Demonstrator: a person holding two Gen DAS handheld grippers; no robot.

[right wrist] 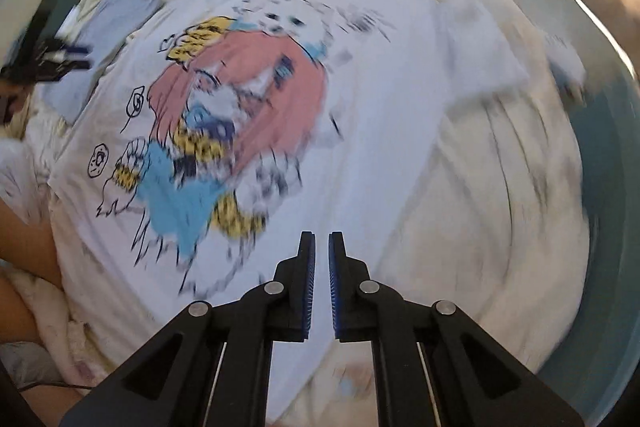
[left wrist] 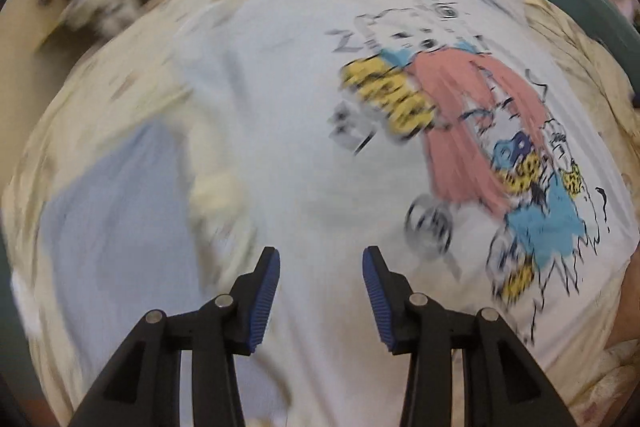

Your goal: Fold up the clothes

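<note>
Cream bedding (left wrist: 120,115) carries the printed T-shirt (left wrist: 304,155) spread flat below both hand-held grippers, the left (left wrist: 320,263) released and empty, the right (right wrist: 322,247) clenched on nothing, probably hovering to pick fresh fold points.

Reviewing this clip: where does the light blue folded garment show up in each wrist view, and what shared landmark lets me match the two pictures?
Left wrist view: the light blue garment lies at lower left, beside the white T-shirt.
Right wrist view: it appears at upper left, past the shirt's far edge, blurred.
Shared landmark: the pink, blue and yellow cartoon print on the shirt.
</note>
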